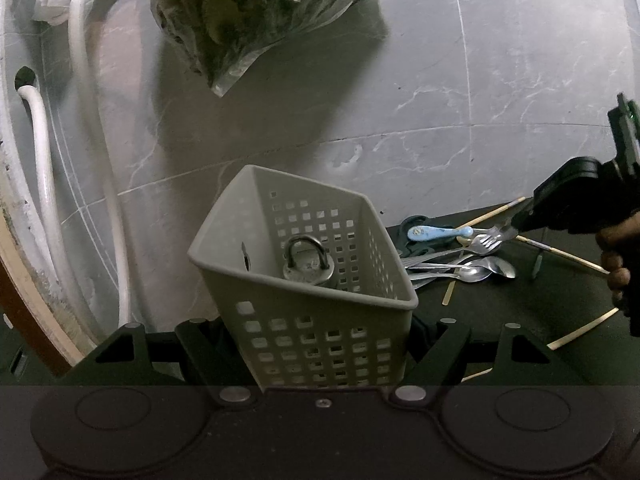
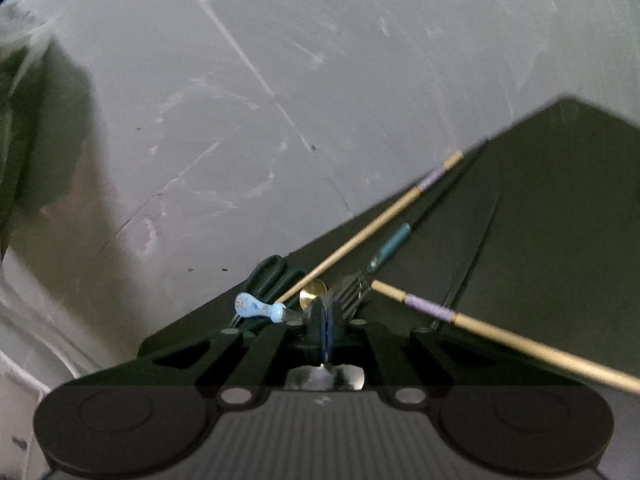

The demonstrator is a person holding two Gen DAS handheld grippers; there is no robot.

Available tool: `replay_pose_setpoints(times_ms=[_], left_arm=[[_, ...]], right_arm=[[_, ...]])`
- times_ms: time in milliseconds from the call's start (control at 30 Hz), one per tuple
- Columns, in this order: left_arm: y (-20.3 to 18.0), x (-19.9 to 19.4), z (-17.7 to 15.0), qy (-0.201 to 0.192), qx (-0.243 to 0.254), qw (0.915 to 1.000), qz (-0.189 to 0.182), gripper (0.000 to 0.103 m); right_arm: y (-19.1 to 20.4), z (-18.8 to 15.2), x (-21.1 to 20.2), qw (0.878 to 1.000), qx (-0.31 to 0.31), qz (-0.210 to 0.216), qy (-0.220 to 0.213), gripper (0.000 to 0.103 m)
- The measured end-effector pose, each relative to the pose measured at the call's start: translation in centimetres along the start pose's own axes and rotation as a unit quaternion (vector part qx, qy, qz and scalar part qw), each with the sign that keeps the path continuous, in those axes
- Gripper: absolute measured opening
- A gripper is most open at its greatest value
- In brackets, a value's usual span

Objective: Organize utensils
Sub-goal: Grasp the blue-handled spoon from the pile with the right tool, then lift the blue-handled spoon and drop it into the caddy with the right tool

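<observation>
Utensils [image 1: 460, 260] lay beside the basket [image 1: 304, 280], which the left gripper [image 1: 320, 344] clamped. Right gripper [image 2: 326, 320] was closed on a fork [image 2: 352, 284].

Right wrist view: closed fingertips of the right hand-held gripper [image 2: 326, 314] cover whatever is pinched; item not identifiable. Basket [image 1: 280, 332] base and left hand-held gripper [image 1: 320, 344] fingertips hidden behind basket wall. Utensil pile [image 1: 460, 262] handles run behind basket rim; right chopstick [image 2: 520, 338] cut off by frame edge.
</observation>
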State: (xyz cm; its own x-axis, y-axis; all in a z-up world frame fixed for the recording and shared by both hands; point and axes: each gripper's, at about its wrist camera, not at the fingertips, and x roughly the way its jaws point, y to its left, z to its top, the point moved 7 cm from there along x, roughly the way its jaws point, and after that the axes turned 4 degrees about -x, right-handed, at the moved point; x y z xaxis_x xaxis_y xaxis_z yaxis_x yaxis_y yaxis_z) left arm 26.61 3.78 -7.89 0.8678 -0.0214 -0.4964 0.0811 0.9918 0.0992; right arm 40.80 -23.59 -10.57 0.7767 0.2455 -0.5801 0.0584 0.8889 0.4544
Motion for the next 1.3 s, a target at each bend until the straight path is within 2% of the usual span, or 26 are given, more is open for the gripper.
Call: replay_pose_setpoints(times_ms=[167, 433, 1067, 1300], left_arm=[[0.0, 0.1, 0.0, -0.003, 0.001, 1.0, -0.002, 0.079], [0.0, 0.3, 0.0, -0.009, 0.002, 0.9999, -0.009, 0.079], [0.2, 0.4, 0.0, -0.015, 0.002, 0.9997, -0.017, 0.079], [0.2, 0.5, 0.1, -0.016, 0.001, 0.9997, -0.018, 0.079]], right_arm=[[2.2, 1.1, -2.0, 0.996, -0.081, -0.012, -0.022, 0.001], [6.1, 2.3, -4.0, 0.979, -0.197, -0.018, -0.049, 0.001], [11.1, 2.8, -7.0, 0.95, -0.301, -0.009, -0.088, 0.001], [14.4, 4.3, -9.7, 0.929, -0.349, 0.008, -0.126, 0.001]])
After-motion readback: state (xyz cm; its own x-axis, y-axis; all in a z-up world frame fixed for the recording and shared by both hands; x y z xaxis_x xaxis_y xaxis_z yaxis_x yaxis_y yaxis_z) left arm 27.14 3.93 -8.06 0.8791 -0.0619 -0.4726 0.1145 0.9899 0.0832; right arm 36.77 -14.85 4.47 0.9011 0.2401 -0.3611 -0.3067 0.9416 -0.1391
